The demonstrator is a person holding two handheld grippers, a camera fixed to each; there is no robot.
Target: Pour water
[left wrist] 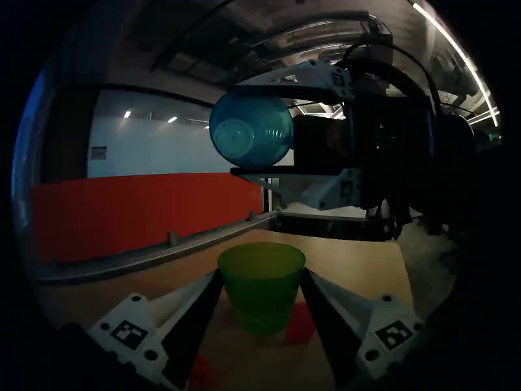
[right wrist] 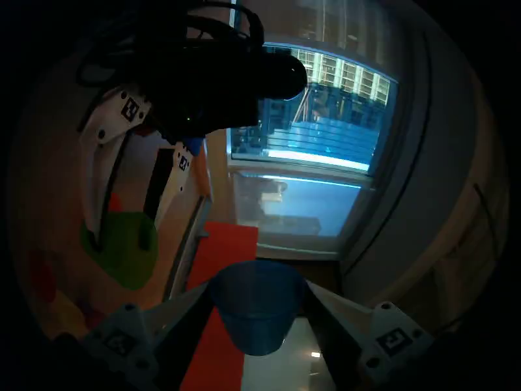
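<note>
A dim room is seen, roofed by a curved ceiling (left wrist: 273, 39) along which a bright light strip (left wrist: 456, 58) is run. In the right gripper view a large window (right wrist: 312, 143) is shown, with a building front visible through it. In the left gripper view a pale wall (left wrist: 156, 150) is set behind a long red panel (left wrist: 143, 208), below which a grey rail (left wrist: 163, 251) is laid along the far edge of the table (left wrist: 365, 260). The table is of light wood, and small red patches (left wrist: 301, 322) are marked on it near the front.

The right hand-held gripper (left wrist: 238, 127) is held in the air above the table, turned sideways so that one finger lies over the other. Its fingers are closed part-way against a blue cup (left wrist: 251, 127), which is tipped on its side with its base turned toward the left gripper's camera. In the right gripper view the same gripper (right wrist: 257, 287) is seen clamped on both walls of the blue cup (right wrist: 257, 313).

The left hand-held gripper (left wrist: 262, 280) is kept low at the table, its fingers drawn in on either side of a green cup (left wrist: 260, 260). This cup is held upright, below the blue one; whether its base is rested on the wood cannot be told.
</note>
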